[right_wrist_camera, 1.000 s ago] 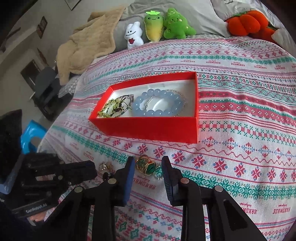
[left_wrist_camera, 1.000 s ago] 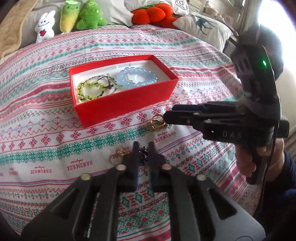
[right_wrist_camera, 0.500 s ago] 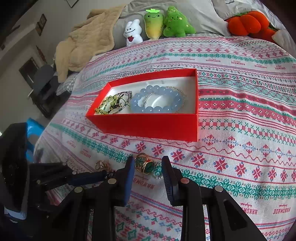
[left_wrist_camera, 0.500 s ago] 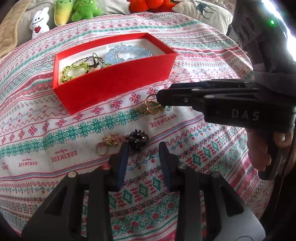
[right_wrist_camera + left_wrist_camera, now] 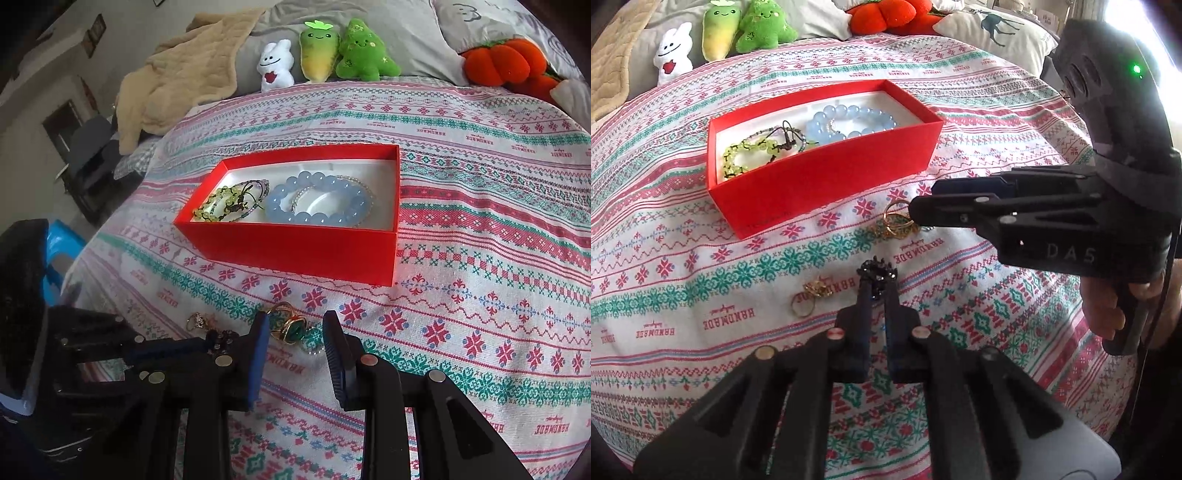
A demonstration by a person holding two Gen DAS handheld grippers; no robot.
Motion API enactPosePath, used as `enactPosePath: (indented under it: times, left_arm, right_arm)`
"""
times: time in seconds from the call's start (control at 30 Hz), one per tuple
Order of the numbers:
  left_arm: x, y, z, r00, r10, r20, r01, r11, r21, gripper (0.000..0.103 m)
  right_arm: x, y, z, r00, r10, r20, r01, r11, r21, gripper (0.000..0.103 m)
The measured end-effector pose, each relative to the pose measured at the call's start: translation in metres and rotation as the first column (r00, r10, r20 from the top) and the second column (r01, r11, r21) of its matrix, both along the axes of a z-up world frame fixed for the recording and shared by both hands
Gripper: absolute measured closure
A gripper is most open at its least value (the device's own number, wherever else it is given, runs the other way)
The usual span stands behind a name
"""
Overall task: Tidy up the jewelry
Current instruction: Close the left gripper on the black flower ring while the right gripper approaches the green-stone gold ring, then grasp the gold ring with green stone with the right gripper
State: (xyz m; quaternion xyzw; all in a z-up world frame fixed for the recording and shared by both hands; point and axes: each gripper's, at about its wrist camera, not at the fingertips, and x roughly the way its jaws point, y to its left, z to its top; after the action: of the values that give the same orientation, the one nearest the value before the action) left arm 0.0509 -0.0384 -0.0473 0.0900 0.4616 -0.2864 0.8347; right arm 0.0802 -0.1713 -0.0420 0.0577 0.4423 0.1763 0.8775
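A red box (image 5: 827, 184) (image 5: 295, 251) on the patterned bedspread holds a blue bead bracelet (image 5: 849, 120) (image 5: 317, 199) and a green bead bracelet (image 5: 750, 155) (image 5: 221, 205). My left gripper (image 5: 877, 286) is shut on a black beaded jewel (image 5: 877, 275), which also shows in the right wrist view (image 5: 219, 339). A small gold ring (image 5: 809, 295) (image 5: 195, 321) lies just left of it. My right gripper (image 5: 293, 332) is open around a gold ring with a green stone (image 5: 290, 326); these rings (image 5: 895, 221) show at its tips in the left wrist view.
Plush toys (image 5: 317, 55) (image 5: 720, 33), an orange plush (image 5: 502, 62) and pillows line the far edge of the bed. A beige blanket (image 5: 177, 88) lies at the far left. A blue stool (image 5: 55, 251) stands off the bed's left side.
My left gripper has closed on the black beaded jewel, which it stood open behind half a second ago. The right gripper has barely moved and stays open.
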Motion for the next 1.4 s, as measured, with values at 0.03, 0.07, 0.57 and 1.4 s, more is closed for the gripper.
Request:
enactPosePath:
  times: [0.03, 0.07, 0.57, 1.4]
  left_arm:
    - [0.001, 0.001, 0.0, 1.0, 0.005, -0.003, -0.005, 1.0, -0.004, 0.092]
    - [0.001, 0.001, 0.0, 1.0, 0.006, -0.008, -0.006, 1.0, -0.004, 0.083]
    - [0.011, -0.009, -0.012, 1.0, 0.01, -0.013, -0.01, 1.0, 0.009, 0.069]
    - [-0.007, 0.016, 0.014, 1.0, -0.016, 0.008, 0.017, 0.998, -0.06, 0.078]
  right_arm:
    - [0.0, 0.0, 0.0, 1.0, 0.0, 0.0, 0.0, 1.0, -0.001, 0.072]
    - [0.0, 0.0, 0.0, 1.0, -0.001, 0.001, 0.001, 1.0, 0.001, 0.072]
    - [0.001, -0.003, 0.001, 1.0, -0.012, -0.002, 0.012, 1.0, 0.021, 0.072]
    - [0.008, 0.017, -0.016, 0.999, 0.041, -0.026, -0.041, 0.999, -0.004, 0.059]
